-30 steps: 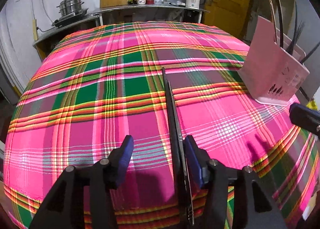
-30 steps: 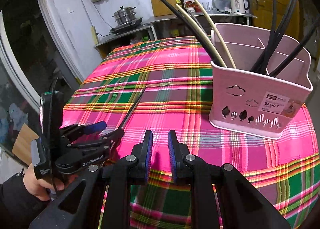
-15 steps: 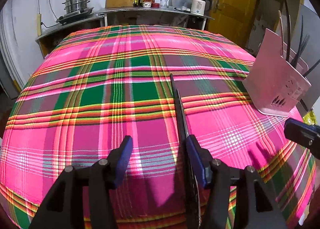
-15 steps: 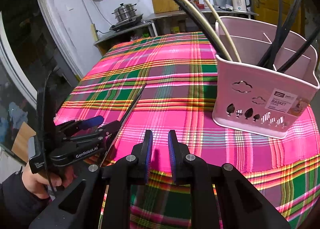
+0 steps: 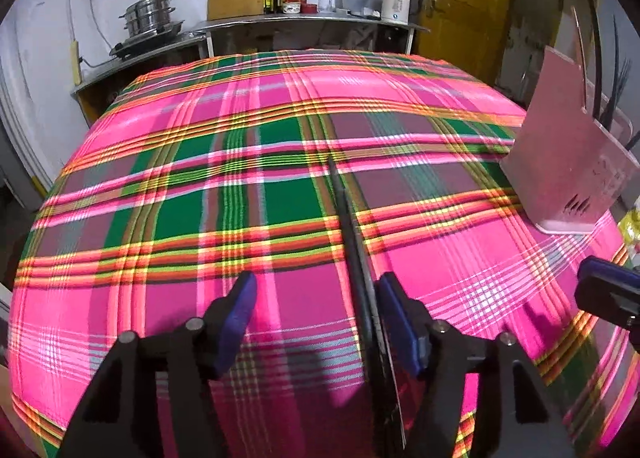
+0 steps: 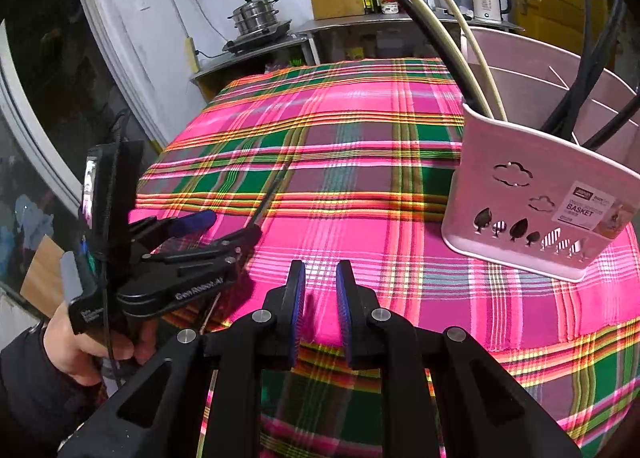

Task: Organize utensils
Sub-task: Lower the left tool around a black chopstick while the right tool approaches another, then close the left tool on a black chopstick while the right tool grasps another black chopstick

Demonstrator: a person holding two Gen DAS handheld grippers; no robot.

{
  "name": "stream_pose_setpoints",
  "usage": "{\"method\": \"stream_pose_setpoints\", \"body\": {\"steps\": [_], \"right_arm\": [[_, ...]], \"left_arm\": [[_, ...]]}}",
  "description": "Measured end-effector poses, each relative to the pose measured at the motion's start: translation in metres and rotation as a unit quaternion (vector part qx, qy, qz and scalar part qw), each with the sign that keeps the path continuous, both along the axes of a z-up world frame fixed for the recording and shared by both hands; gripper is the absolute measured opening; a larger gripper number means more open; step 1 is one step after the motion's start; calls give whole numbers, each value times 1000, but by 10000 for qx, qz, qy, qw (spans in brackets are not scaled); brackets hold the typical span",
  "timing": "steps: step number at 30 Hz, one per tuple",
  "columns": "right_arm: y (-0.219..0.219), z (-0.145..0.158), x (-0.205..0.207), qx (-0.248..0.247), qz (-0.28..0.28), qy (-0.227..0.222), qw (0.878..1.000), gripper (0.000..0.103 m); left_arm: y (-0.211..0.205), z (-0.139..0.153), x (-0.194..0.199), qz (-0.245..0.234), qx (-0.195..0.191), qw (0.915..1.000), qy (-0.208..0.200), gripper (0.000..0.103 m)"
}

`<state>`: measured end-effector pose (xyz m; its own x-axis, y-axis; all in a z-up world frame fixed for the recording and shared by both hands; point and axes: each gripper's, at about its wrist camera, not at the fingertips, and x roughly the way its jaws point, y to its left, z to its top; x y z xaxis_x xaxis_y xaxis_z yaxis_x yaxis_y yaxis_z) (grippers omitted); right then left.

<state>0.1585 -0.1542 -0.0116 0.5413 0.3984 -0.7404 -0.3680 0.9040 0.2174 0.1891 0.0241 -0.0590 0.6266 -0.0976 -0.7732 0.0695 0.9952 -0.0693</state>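
Left wrist view: left gripper (image 5: 314,318) open wide over the plaid cloth (image 5: 248,185) on the desk. A long dark utensil (image 5: 352,242) lies along the inner face of its right finger, tip pointing away across the cloth; the other finger stands clear of it. Pink utensil basket (image 5: 560,169) stands on the cloth far right, dark utensils upright inside.

Right wrist view: right gripper (image 6: 320,302) low over the near edge of the desk, fingers nearly together with a narrow gap, holding nothing. Basket just ahead to the right, with two pale chopsticks (image 6: 460,45) and black utensils (image 6: 592,69) leaning out. Left gripper visible at left, gripped by a hand (image 6: 80,346).
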Motion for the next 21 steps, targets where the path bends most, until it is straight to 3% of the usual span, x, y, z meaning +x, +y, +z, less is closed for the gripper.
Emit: {"method": "stream_pose_setpoints", "body": {"steps": [1, 4, 6, 9, 16, 21], "right_arm": [[0, 0, 0, -9, 4, 4, 10000, 16], [2, -2, 2, -23, 5, 33, 10000, 16], [5, -2, 2, -30, 32, 43, 10000, 16], [12, -3, 3, -41, 106, 36, 9999, 16], [30, -7, 5, -75, 281, 81, 9995, 16], [34, -11, 7, -104, 292, 117, 9995, 16]], "left_arm": [[4, 0, -2, 8, -132, 9999, -10, 62], [13, 0, -5, 77, -230, 9997, -29, 48], [20, 0, -8, 200, -232, 9995, -25, 32], [32, 0, -13, 344, -404, 9986, -3, 20], [51, -3, -20, 237, -1195, 9925, 34, 9], [33, -4, -23, -199, -1376, 9902, 91, 6]]}}
